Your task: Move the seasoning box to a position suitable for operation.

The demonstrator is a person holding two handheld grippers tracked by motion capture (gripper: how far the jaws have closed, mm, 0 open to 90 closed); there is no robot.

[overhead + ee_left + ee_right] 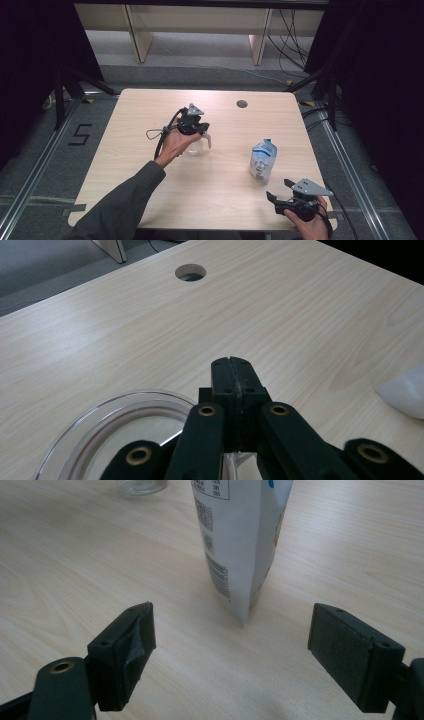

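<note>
A clear glass jug [196,145] with a handle stands left of the table's middle. My left gripper [197,129] hovers right over it, and a hand holds it there. In the left gripper view its jaws [232,365] are pressed together, shut, above the jug's round rim [125,405]; whether they touch the glass I cannot tell. A white and blue printed pouch [262,160] stands upright at the right. My right gripper [278,189] sits near the front right edge, open, pointing at the pouch [240,540], which stands a little beyond its pads [230,645].
A round cable hole [242,104] lies in the light wooden table top [150,105] at the back. The jug's base [140,486] appears at the top of the right gripper view. A corner of the pouch [405,395] shows at the right edge of the left gripper view.
</note>
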